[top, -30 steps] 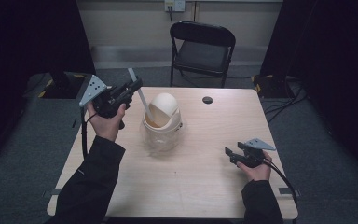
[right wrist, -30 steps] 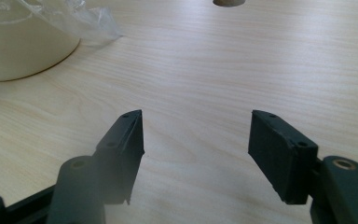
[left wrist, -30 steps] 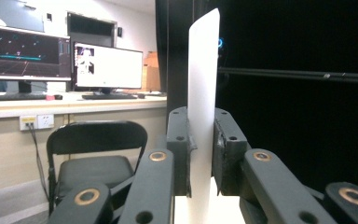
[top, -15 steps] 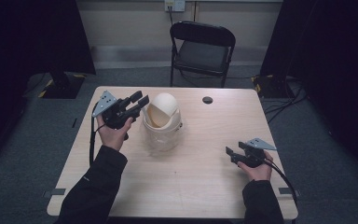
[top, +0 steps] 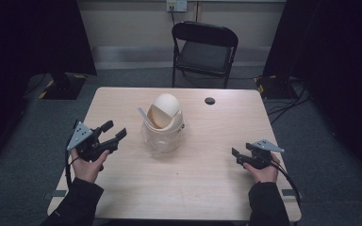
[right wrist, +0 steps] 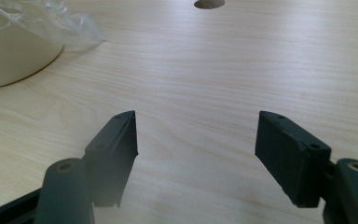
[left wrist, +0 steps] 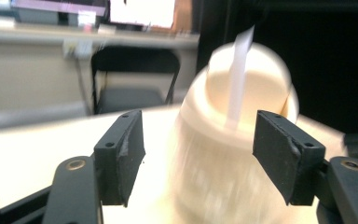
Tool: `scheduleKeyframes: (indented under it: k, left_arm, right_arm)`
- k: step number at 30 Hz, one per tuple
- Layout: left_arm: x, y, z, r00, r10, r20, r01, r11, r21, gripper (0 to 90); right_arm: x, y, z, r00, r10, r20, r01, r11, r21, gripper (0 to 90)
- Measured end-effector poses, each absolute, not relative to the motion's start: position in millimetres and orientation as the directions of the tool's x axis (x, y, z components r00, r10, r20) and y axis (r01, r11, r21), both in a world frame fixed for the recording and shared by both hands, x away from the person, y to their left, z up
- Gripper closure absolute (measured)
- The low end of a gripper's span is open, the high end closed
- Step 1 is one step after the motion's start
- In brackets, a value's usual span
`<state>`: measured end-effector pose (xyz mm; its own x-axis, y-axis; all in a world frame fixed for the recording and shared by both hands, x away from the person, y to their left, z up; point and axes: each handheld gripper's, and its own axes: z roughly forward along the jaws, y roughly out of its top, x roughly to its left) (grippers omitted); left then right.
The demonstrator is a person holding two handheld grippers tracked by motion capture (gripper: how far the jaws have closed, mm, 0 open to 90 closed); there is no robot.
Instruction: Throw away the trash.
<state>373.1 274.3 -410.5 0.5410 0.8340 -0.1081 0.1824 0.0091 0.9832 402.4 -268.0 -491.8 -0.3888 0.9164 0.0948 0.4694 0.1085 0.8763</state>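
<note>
One bin (top: 162, 126), two empty claws

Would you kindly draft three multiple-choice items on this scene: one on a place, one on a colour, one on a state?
1. Where does the small bin stand?
A. mid-table
B. on the chair
C. on the floor

2. What colour is its domed lid?
A. red
B. cream
C. blue

3. How is the left claw?
A. shut on the strip
B. shut, empty
C. open, empty

Key:
1 A, it sits on the table, between both claws.
2 B, the dome looks cream.
3 C, the left gripper view shows its jaws apart around nothing.
</note>
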Motion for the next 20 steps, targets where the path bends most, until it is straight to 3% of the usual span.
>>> scheduleKeyframes:
  k: [11,20]
  left_arm:
    - [358.6,302.8,-477.6,0.432,0.893,-0.127,0.504,-0.122,0.855,30.2]
    - [353.2,313.3,-499.4,0.390,0.917,-0.082,0.592,-0.182,0.785,27.9]
  right_arm:
    - [403.1,-273.7,-494.6,-0.373,0.923,0.095,0.502,0.115,0.857,26.6]
    - [404.1,-282.9,-495.6,-0.353,0.934,0.063,0.552,0.153,0.820,23.6]
